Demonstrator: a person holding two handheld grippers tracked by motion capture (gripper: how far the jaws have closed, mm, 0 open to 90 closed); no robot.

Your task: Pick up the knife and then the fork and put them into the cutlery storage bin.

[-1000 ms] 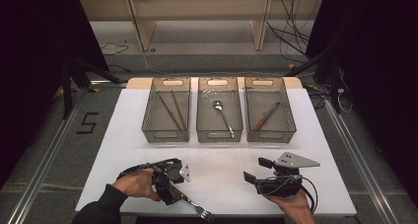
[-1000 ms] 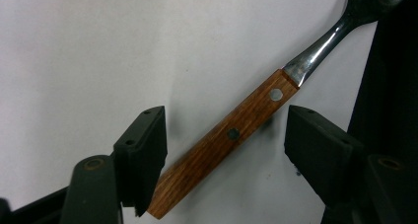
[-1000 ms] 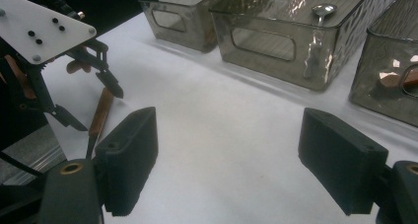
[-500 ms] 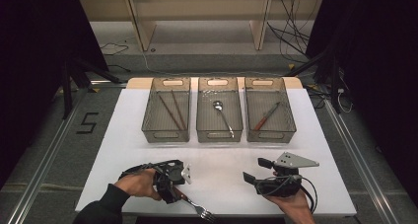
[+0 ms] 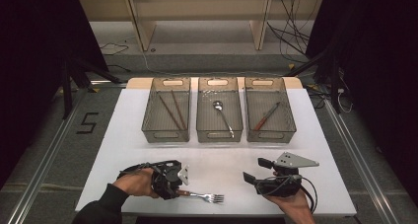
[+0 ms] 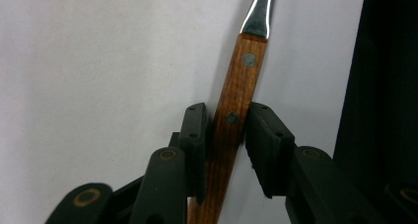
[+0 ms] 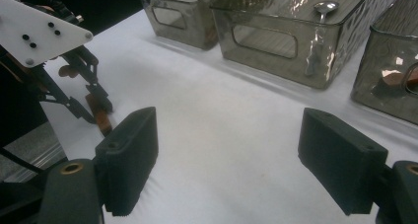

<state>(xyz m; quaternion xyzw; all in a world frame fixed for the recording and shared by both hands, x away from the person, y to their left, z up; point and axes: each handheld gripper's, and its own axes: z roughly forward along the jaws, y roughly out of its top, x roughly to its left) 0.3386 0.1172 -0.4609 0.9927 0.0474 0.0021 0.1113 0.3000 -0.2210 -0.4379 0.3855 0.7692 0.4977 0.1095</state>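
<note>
Left gripper (image 6: 224, 130) — jaws closed on the wooden handle of the fork (image 5: 204, 197), which lies at the worktop's (image 5: 123, 135) near edge. A level lift should keep the tines from swinging. Right gripper (image 7: 226, 160) — jaws wide apart, empty.

A white rectangular table (image 5: 315, 150) stood on a grey carpeted floor (image 5: 44, 150) marked with a black numeral five (image 5: 87, 123). Beyond it stood a pale wooden shelf frame (image 5: 197, 17), with black cables (image 5: 291, 36) trailing nearby. Dark curtains (image 5: 374, 61) closed both sides. Metal floor rails (image 5: 355, 150) flanked the table.
</note>
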